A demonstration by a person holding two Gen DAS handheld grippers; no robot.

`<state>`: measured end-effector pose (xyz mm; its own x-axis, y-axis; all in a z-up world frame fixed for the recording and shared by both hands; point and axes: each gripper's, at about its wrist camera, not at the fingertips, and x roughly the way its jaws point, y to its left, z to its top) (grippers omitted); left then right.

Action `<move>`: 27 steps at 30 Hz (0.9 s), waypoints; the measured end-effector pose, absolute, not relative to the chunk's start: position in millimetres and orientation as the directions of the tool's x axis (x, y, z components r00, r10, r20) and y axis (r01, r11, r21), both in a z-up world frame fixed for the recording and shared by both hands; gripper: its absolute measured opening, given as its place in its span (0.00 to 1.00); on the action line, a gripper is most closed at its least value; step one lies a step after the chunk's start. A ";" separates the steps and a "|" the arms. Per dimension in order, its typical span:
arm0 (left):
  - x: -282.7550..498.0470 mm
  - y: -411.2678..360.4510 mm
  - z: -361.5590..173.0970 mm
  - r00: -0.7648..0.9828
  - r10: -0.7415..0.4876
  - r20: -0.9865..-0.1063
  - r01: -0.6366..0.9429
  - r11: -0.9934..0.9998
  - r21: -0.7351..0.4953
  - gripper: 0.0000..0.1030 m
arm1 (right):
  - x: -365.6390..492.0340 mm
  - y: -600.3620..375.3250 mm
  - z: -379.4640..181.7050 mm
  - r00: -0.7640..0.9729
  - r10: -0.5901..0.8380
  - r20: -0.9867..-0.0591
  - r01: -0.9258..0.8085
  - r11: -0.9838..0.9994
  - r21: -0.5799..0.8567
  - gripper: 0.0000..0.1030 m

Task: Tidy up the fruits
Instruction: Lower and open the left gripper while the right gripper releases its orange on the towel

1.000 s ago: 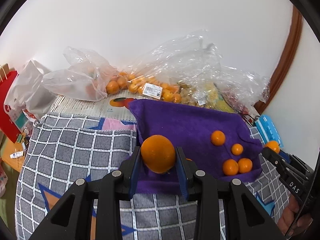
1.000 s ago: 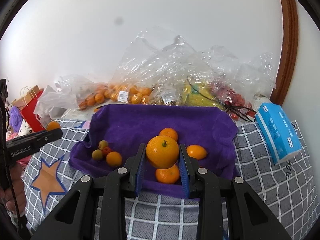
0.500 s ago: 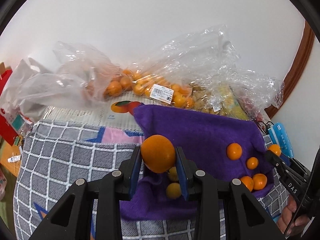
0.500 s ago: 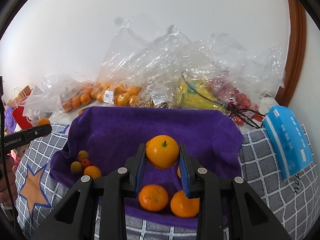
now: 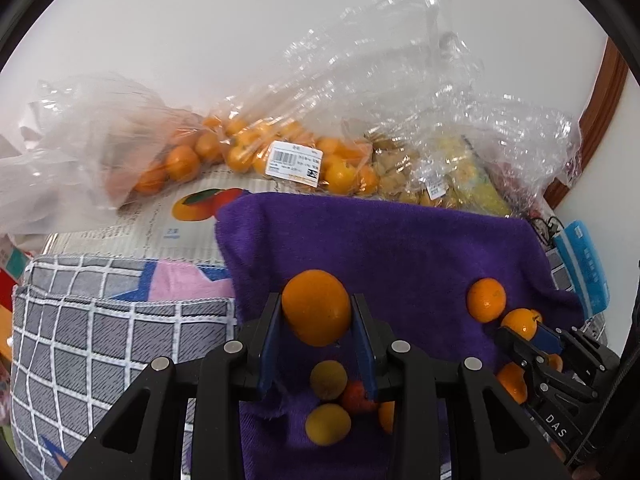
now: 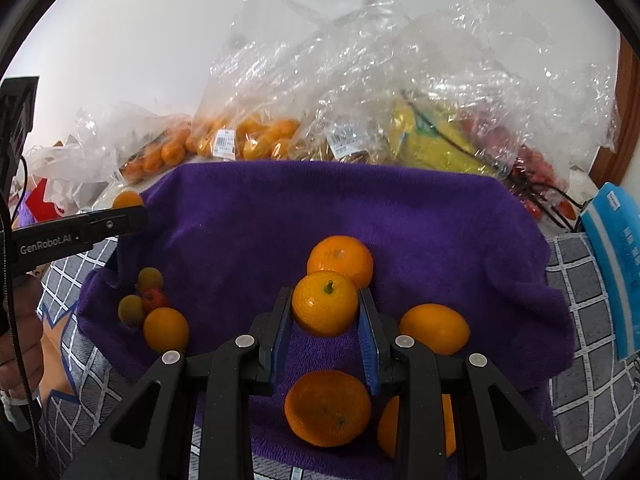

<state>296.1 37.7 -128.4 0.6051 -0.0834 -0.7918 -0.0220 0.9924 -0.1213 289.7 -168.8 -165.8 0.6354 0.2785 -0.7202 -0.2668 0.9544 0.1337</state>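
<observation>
Carrying two oranges toward the purple towel
Left tongs and right tongs are each gripping an orange; next, placing them beside matching fruit

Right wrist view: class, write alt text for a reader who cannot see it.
The right gripper clamps an orange above a purple towel holding more oranges and small fruits. Clear bags of fruit lie behind.
</observation>
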 end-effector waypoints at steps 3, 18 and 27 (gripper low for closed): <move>301.6 33.4 -134.7 0.596 -0.093 -0.798 -0.009 0.993 -0.122 0.31 | 292.3 -166.3 -169.8 0.630 0.276 -0.726 -0.270 0.954 0.129 0.30; 310.5 25.2 -158.9 0.548 -0.101 -0.830 0.008 0.993 -0.115 0.31 | 299.6 -161.3 -184.1 0.623 0.244 -0.743 -0.264 0.960 0.094 0.30; 311.1 21.8 -168.2 0.529 -0.102 -0.843 0.012 0.994 -0.113 0.31 | 299.7 -160.3 -185.6 0.629 0.227 -0.744 -0.262 0.962 0.073 0.30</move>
<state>311.1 21.8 -168.2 0.5289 -0.1020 -0.8425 0.0122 0.9936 -0.1127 299.7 -160.3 -185.6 0.6286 0.2270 -0.7439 -0.2616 0.9624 0.0727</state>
